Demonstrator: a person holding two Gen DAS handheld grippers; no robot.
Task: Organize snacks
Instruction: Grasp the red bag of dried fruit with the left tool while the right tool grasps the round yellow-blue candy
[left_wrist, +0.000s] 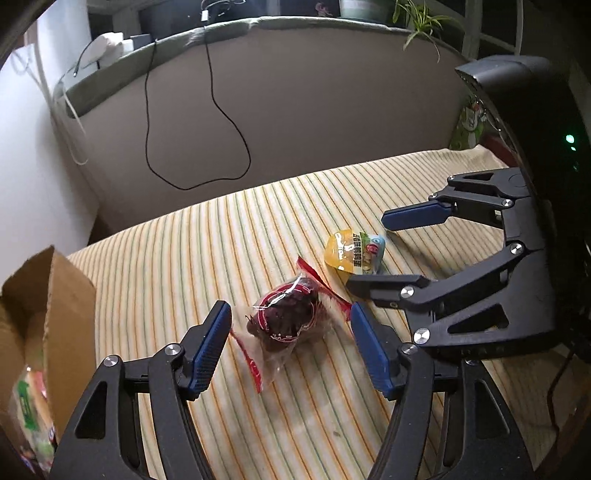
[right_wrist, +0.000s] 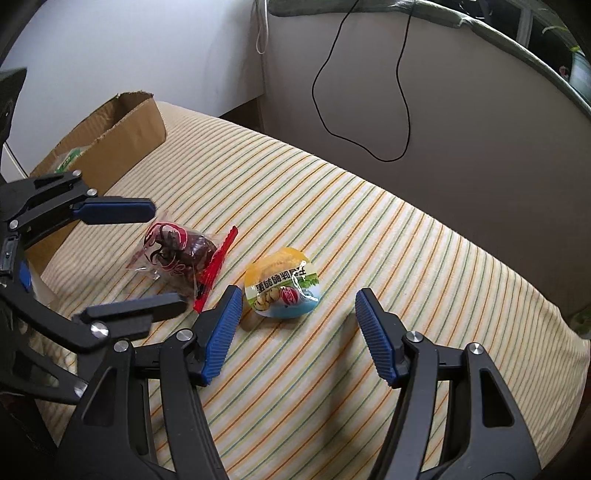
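Note:
A clear packet of dark red snacks with red ends (left_wrist: 288, 325) (right_wrist: 177, 251) lies on the striped cloth. My left gripper (left_wrist: 290, 332) (right_wrist: 166, 258) stands open around it, a blue pad on each side and neither touching. A round yellow snack cup with a printed lid (right_wrist: 282, 288) (left_wrist: 354, 253) lies just to the right of the packet. My right gripper (right_wrist: 299, 295) (left_wrist: 369, 253) is open, and the cup sits at the mouth of its fingers with a gap on both sides.
An open cardboard box (left_wrist: 55, 288) (right_wrist: 125, 136) stands at the left end of the striped cloth (left_wrist: 258, 221) (right_wrist: 406, 258), with green-labelled packets (left_wrist: 29, 406) inside. A beige panel with a hanging black cable (left_wrist: 221, 110) rises behind. The two grippers stand close together.

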